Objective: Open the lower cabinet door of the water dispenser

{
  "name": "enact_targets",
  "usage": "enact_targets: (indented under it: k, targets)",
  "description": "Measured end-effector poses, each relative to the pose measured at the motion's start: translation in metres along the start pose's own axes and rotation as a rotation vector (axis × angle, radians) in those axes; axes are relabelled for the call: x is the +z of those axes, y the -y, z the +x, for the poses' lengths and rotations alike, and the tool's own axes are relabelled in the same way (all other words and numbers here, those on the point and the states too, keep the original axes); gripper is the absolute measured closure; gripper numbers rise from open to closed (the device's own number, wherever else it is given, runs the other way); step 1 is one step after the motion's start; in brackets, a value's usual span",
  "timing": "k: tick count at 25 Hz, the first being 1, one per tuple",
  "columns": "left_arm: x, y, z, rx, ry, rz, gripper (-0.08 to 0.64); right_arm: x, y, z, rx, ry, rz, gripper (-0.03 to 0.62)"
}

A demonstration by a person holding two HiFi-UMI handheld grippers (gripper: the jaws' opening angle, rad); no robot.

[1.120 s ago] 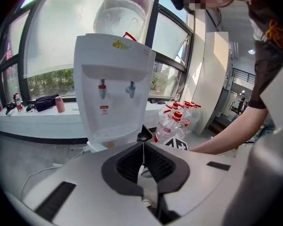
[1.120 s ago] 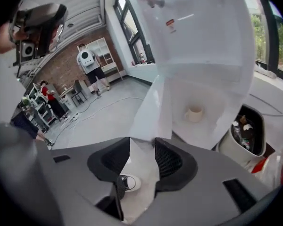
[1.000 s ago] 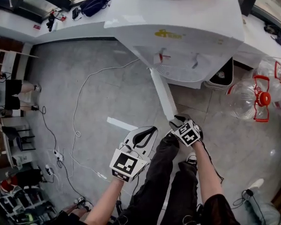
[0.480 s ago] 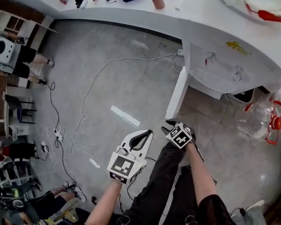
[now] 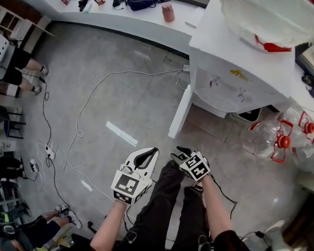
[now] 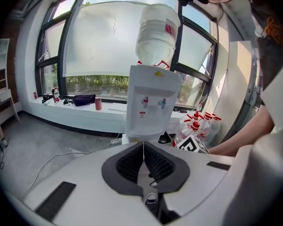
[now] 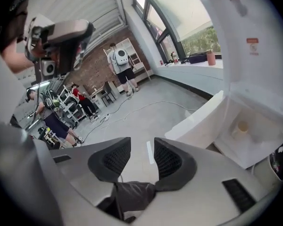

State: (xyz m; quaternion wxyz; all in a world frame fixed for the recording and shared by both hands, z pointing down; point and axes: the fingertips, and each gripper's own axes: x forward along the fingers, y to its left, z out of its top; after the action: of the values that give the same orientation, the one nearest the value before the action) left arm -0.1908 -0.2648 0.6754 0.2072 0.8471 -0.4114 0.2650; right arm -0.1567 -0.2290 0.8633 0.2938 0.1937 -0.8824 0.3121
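The lower door [image 5: 180, 112] of the water dispenser [image 5: 235, 72] already stands swung out to the side, edge-on in the head view, with the white cabinet [image 7: 254, 126] behind it laid bare, so the task's one step looks done. That would explain why both tools hang well back from the machine, over the person's dark trousers [image 5: 167, 203] and touching nothing: there seems to be nothing left to pull on. The left gripper [image 6: 143, 147] points at the front of the dispenser from a distance. Its ribbed pads [image 6: 129, 161] are pressed together along a thin seam with nothing caught between them, which suits a hand that has no part in this job. The right gripper [image 7: 142, 152] is aimed past the open door toward the grey floor [image 5: 120, 98], with the door's inner face and the cabinet's lower shelf off to its right. Its jaws are opening slightly and stand partly apart. The gap between its pads [image 7: 167, 159] shows only bare floor and a pale strip lying on it, so it grips nothing. Something small and pale sits inside the cabinet (I cannot tell what it is). Several empty bottles [image 5: 261, 137] with red caps lie beside the dispenser, clear of the door's swing.
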Motion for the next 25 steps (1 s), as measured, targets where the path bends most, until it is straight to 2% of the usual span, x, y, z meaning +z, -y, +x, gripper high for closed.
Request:
enact_targets:
  k: [7,15,19,25]
  targets:
    - [0.051,0.038,-0.024,-0.022,0.024,0.051,0.540,0.061,-0.026,-0.134,-0.064,0.144,0.030,0.433]
    - [0.114,0.092,-0.100,0.071,0.079,0.040,0.540,0.125,-0.079,-0.294,-0.146,0.299,0.003,0.437]
    - [0.130,0.139,-0.146,0.080,0.123,0.011,0.540,0.135,-0.117,-0.350,-0.154,0.358,-0.006,0.451]
    - [0.137,0.200,-0.204,0.067,0.151,0.032,0.540,0.131,-0.172,-0.410,-0.141,0.430,-0.012,0.459]
